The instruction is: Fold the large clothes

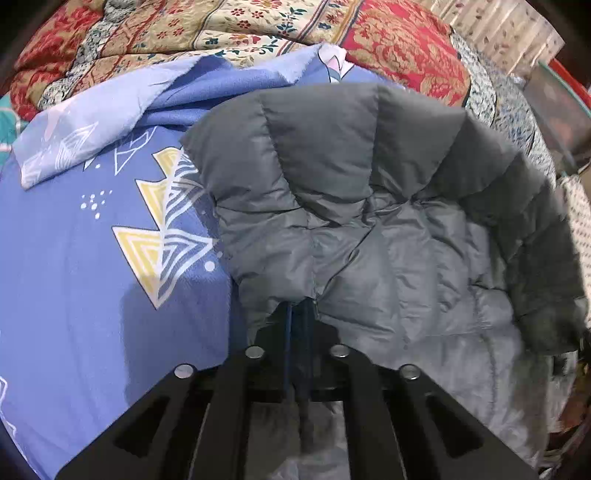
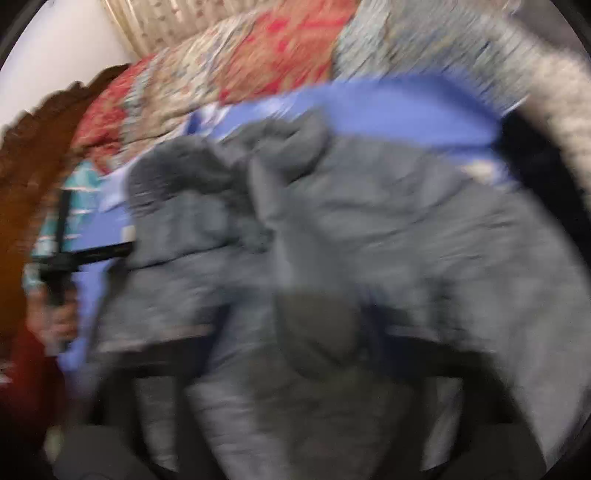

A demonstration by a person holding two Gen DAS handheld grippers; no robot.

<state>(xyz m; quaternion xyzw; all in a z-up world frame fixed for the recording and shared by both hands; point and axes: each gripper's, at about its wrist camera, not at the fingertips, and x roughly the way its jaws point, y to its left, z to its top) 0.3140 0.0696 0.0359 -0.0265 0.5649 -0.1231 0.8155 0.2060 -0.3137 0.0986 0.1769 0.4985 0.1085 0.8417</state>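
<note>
A grey quilted puffer jacket (image 1: pixel 351 206) lies on a blue patterned bedsheet (image 1: pixel 74 295). My left gripper (image 1: pixel 299 314) is shut on the jacket's edge, the fabric pinched between its black fingers (image 1: pixel 255 369) and bunched over them. In the right wrist view the picture is heavily blurred. The same grey jacket (image 2: pixel 332 240) fills the middle and drapes over my right gripper (image 2: pixel 317 332), whose dark fingers are mostly hidden under the cloth. The left gripper (image 2: pixel 96 251) and the hand holding it show at the left edge of that view.
A red and cream floral quilt (image 1: pixel 258 26) is piled along the far side of the bed (image 2: pixel 258 66). A wooden headboard (image 2: pixel 33 177) stands at the left in the right wrist view. A curtain (image 1: pixel 498 29) hangs at the far right.
</note>
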